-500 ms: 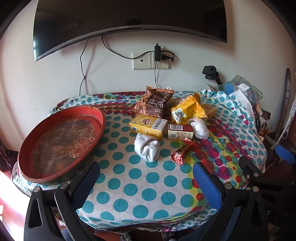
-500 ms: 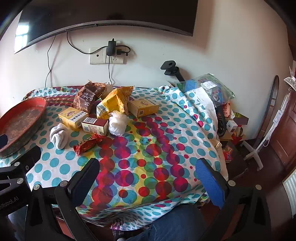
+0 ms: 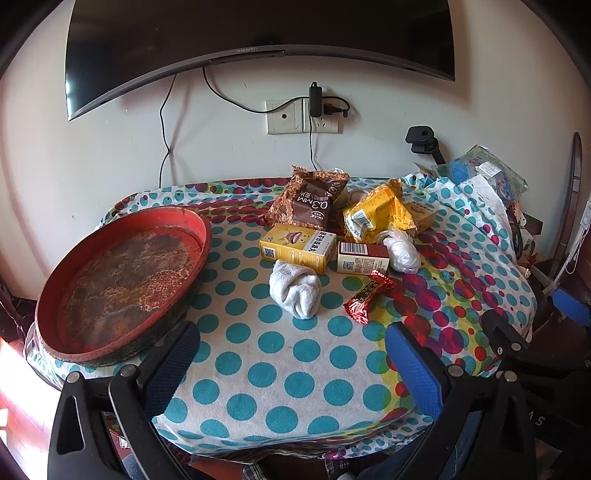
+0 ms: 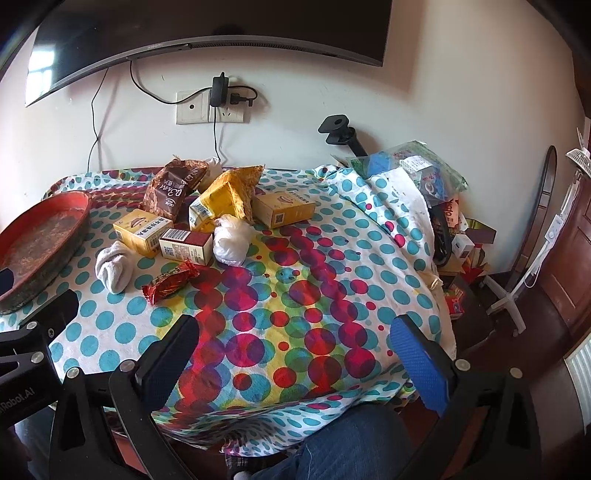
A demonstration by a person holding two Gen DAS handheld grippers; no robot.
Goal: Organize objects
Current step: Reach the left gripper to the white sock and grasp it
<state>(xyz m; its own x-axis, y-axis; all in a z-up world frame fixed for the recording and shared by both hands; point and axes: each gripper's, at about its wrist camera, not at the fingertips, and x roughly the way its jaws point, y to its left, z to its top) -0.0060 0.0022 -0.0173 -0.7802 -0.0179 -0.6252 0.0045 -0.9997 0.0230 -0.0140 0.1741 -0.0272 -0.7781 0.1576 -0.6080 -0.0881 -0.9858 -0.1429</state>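
Note:
A round red tray sits at the table's left; it also shows in the right wrist view. Mid-table lie a rolled white sock, a red candy bar, a yellow box, a small red-and-white box, a white plastic bundle, a brown snack bag, a yellow bag and a second yellow box. My left gripper is open and empty at the near edge. My right gripper is open and empty.
A spotted cloth covers the table. A TV and a wall socket are behind it. Clutter in plastic bags piles at the table's right. A wooden door and a white stand are at far right.

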